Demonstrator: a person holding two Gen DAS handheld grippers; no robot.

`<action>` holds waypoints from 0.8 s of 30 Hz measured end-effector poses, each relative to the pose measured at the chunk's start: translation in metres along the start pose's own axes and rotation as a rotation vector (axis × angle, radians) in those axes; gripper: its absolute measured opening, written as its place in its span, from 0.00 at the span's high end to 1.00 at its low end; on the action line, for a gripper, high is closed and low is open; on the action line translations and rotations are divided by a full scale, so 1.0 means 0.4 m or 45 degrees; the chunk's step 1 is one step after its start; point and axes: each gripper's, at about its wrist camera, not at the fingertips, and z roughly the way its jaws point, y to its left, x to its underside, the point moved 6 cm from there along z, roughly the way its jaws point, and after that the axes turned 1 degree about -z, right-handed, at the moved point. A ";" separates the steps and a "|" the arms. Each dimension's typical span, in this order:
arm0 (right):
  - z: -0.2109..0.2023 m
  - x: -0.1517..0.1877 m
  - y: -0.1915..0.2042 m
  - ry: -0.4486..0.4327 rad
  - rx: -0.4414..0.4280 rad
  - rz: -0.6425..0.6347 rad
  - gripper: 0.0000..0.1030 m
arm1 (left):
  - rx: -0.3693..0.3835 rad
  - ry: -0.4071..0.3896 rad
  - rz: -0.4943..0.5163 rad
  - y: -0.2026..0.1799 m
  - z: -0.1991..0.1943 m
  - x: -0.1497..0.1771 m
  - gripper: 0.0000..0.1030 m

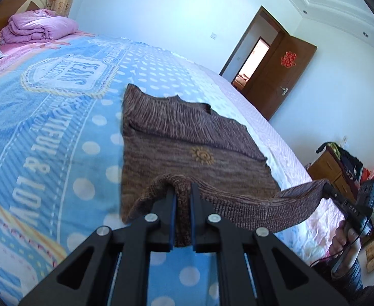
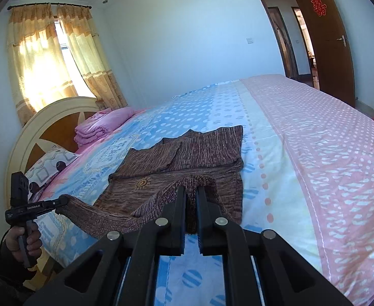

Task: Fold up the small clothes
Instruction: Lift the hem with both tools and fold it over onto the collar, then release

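While the bed [image 1: 46,132] fills most of both views, its blue dotted cover runs from lower left to the pink strip at right. Brown knit sweater [image 1: 187,137] lies mid-frame on the cover, sleeves folded across its body, near hem raised off the bed. My left gripper [image 1: 182,196], bottom centre of its view, is clamped on one hem corner; my right gripper [image 2: 191,199] pinches the other. Folded pink quilt [image 1: 39,26] sits upper left. Small sun motif [image 1: 202,155] on the sweater front.
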 end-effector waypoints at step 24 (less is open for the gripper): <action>0.223 -0.290 -0.008 -0.050 0.046 -0.069 0.94 | 0.026 -0.113 -0.034 0.028 0.131 -0.302 0.91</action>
